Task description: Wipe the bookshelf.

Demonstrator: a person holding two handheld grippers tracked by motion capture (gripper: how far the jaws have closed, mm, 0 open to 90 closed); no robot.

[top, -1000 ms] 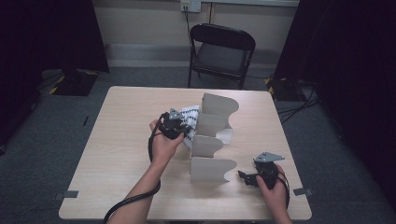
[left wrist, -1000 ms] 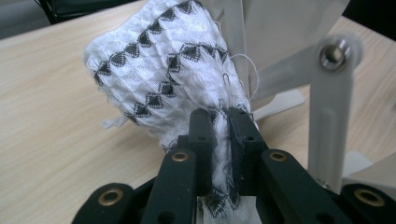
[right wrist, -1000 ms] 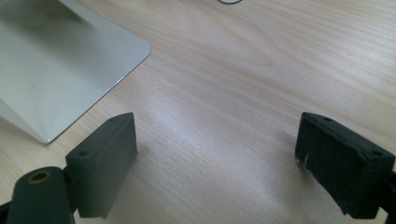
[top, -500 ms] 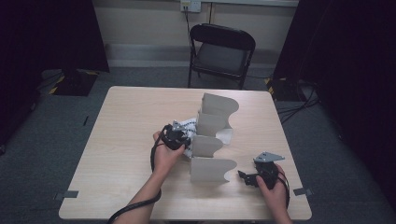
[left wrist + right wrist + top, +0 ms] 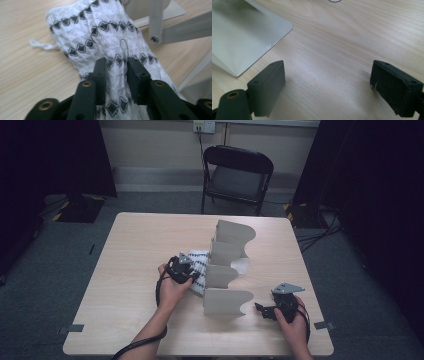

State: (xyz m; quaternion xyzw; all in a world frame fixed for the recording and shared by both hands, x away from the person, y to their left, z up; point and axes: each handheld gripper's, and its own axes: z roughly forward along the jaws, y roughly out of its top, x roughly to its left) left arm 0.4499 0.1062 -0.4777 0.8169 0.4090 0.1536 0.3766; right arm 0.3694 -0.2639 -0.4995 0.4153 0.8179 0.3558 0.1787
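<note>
White patterned cloth (image 5: 100, 37) lies bunched between the left gripper (image 5: 116, 68), its jaws just easing apart around it.

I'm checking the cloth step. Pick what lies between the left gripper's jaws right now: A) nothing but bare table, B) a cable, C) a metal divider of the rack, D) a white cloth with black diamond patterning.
D: in the left gripper view, the left gripper has the white cloth bunched between its black pads, on the table.
</note>
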